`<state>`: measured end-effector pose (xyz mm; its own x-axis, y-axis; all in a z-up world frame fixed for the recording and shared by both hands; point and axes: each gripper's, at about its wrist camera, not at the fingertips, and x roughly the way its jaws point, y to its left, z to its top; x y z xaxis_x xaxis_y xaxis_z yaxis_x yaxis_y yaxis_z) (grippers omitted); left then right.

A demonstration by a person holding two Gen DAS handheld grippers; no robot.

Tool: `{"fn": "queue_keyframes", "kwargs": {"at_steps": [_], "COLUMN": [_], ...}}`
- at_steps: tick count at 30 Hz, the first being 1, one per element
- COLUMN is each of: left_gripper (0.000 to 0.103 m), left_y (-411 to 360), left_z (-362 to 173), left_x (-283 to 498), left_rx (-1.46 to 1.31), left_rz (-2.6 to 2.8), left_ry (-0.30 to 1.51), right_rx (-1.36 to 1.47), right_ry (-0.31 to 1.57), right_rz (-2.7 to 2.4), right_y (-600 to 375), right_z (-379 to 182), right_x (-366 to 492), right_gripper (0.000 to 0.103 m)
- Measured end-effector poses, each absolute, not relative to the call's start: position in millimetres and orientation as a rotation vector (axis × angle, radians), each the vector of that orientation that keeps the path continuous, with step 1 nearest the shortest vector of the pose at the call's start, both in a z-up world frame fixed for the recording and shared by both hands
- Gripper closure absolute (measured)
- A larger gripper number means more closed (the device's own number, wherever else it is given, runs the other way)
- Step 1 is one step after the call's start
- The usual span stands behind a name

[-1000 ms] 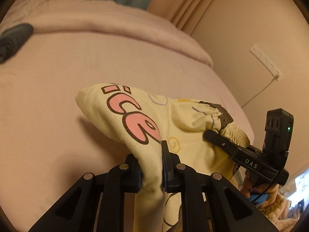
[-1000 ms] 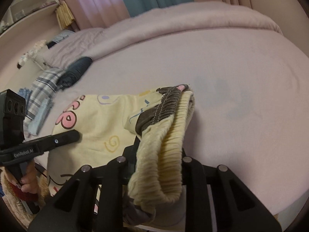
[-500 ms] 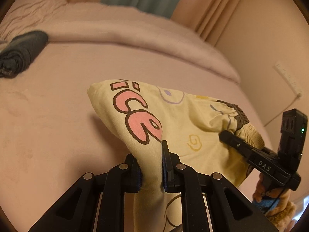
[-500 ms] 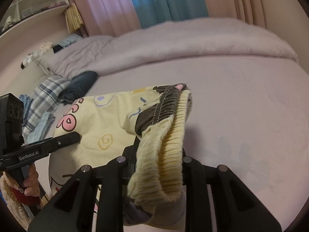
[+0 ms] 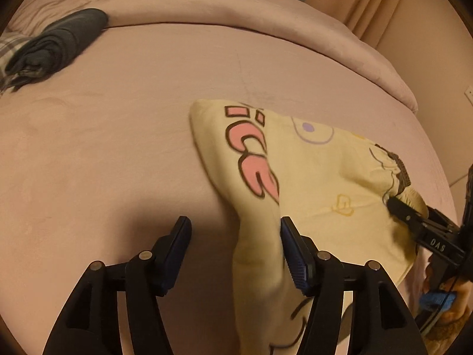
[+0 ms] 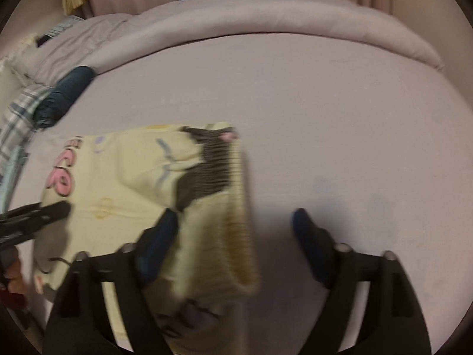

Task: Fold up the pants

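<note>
The pale yellow pants (image 5: pixel 310 177) with pink lettering lie folded on the pink bed. My left gripper (image 5: pixel 235 227) is open; the pants' folded edge drapes between its fingers, against the right pad. My right gripper (image 6: pixel 235 222) is open too; the ribbed yellow and brown waistband (image 6: pixel 212 171) rests against its left finger. The right gripper (image 5: pixel 414 222) shows at the right edge of the left wrist view, at the waistband. The left gripper (image 6: pixel 35 213) shows at the left edge of the right wrist view.
A rolled dark garment (image 5: pixel 56 44) lies at the back left of the bed (image 5: pixel 118 148), next to plaid cloth (image 6: pixel 14 115). A folded duvet (image 6: pixel 266 20) runs along the far side. Curtains and a wall stand behind.
Both grippers were shut on the pants and have opened. The pants have come down onto the bed, farther forward and flatter. The right wrist view is motion-blurred.
</note>
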<state>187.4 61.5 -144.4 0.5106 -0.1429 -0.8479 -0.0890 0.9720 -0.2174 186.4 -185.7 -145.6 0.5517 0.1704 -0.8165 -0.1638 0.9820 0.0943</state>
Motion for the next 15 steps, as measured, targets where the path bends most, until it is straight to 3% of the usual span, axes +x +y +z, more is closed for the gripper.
{"fn": "queue_keyframes", "kwargs": {"at_steps": [5, 11, 13, 15], "left_gripper": [0.041, 0.039, 0.024, 0.018], "left_y": [53, 37, 28, 17], "left_z": [-127, -79, -59, -44], "left_x": [160, 115, 107, 94], "left_rx": [-0.162, -0.093, -0.106, -0.105], "left_rz": [0.044, 0.073, 0.057, 0.046], "left_ry": [1.031, 0.914, 0.86, 0.795], "right_rx": [0.021, -0.053, -0.051, -0.006], "right_ry": [0.964, 0.786, 0.744, 0.721], "right_rz": [0.147, 0.119, 0.112, 0.131], "right_y": [-201, -204, -202, -200], "right_z": [-127, -63, -44, -25], "right_x": [163, 107, 90, 74], "right_gripper": [0.018, 0.018, 0.018, 0.017]}}
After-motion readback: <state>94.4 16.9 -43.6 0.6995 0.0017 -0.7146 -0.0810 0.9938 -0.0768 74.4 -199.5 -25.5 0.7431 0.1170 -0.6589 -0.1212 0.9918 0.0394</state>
